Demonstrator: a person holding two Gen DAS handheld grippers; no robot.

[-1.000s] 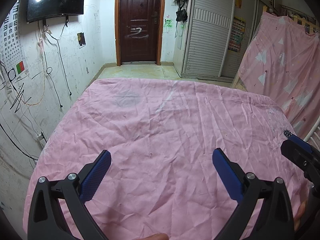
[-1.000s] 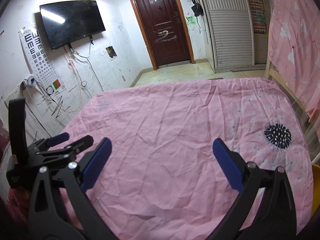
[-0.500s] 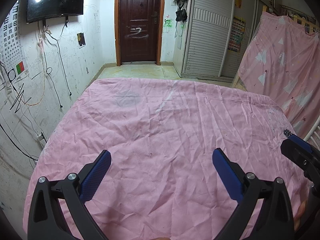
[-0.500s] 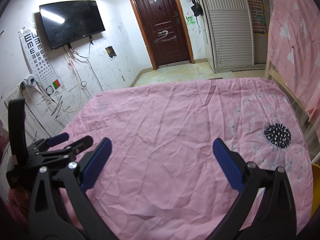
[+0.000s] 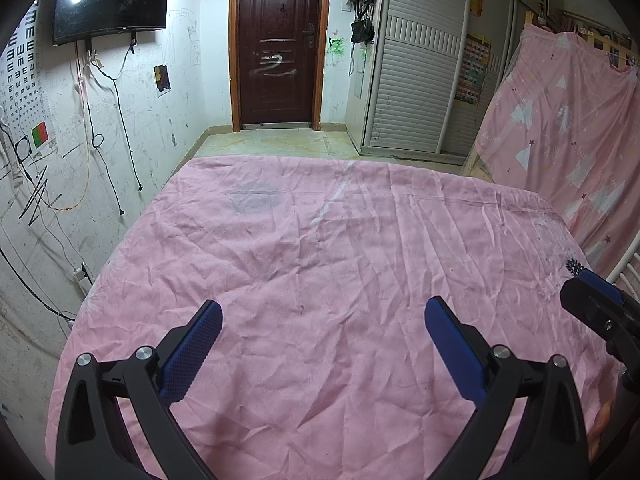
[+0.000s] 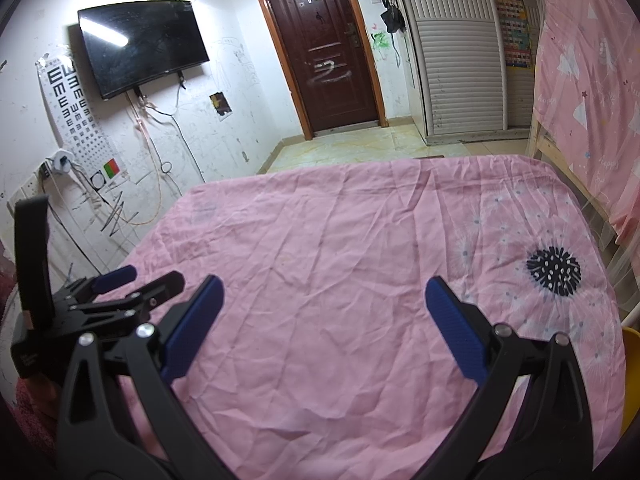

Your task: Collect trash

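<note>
A wrinkled pink cloth (image 5: pixel 320 280) covers a wide flat surface (image 6: pixel 340 280) in both views. No trash shows on it. My left gripper (image 5: pixel 322 320) hovers over the near part of the cloth, open, with nothing between its blue pads. My right gripper (image 6: pixel 324 300) stands open beside it over the same cloth, also holding nothing. The right gripper's tip (image 5: pixel 596 300) shows at the right edge of the left wrist view. At the lower left of the right wrist view the left gripper (image 6: pixel 116 292) appears.
A dark door (image 5: pixel 276 44) stands at the far end, with a wall TV (image 6: pixel 140 44) and loose cables on the left wall. White shuttered wardrobes (image 5: pixel 420 72) and a hanging pink sheet (image 5: pixel 560 120) line the right. A black flower print (image 6: pixel 554 270) marks the cloth's right side.
</note>
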